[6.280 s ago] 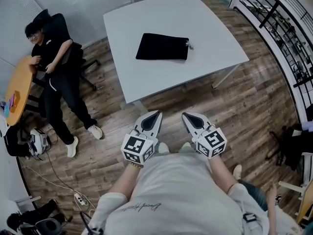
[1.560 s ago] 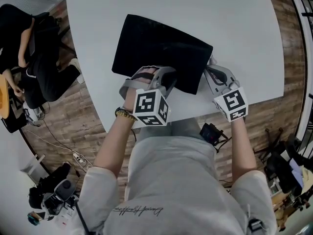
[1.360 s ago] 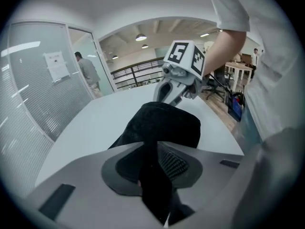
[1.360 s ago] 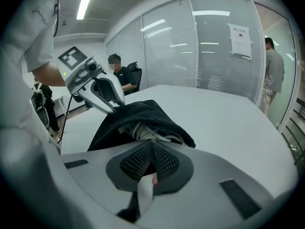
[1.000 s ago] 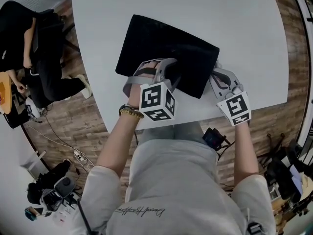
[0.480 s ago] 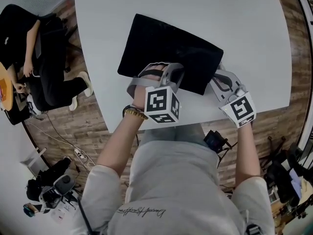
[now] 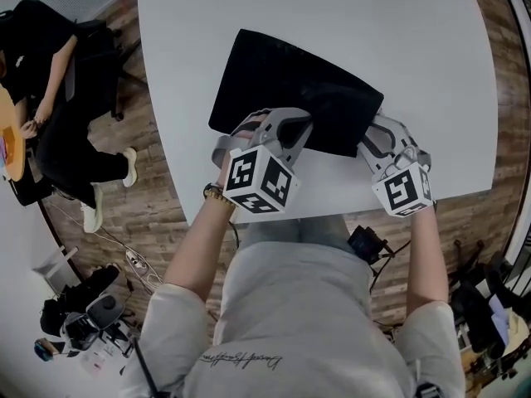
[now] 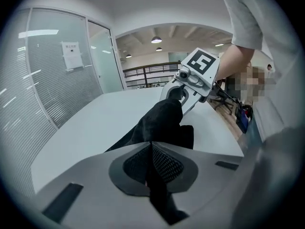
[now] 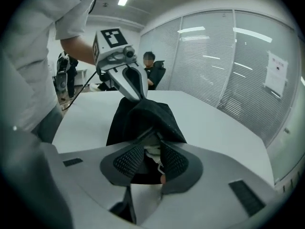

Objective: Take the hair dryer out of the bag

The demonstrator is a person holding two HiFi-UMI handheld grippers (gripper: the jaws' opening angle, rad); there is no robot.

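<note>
A flat black bag point(image 7: 286, 85) lies on the white table point(image 7: 332, 15). My left gripper point(image 7: 304, 128) is shut on the fabric of its near edge and holds that edge raised off the table; in the left gripper view the black cloth point(image 8: 162, 123) runs out from between the closed jaws point(image 8: 151, 148). My right gripper point(image 7: 375, 128) is at the bag's right end. Its jaws have just been opening and stand apart around the bag's end point(image 9: 143, 116), where something white point(image 9: 151, 151) shows inside the dark opening. The hair dryer itself is hidden.
A person in black point(image 7: 50, 73) sits on a chair left of the table. Cables and gear point(image 7: 83, 322) lie on the wooden floor at the lower left. The table's front edge runs just under both grippers. Glass walls with blinds point(image 9: 228, 70) stand beyond.
The left jaws were open over the bag's near edge a second ago; they have closed on the fabric and lifted it. The right gripper stays at the bag's right end.
</note>
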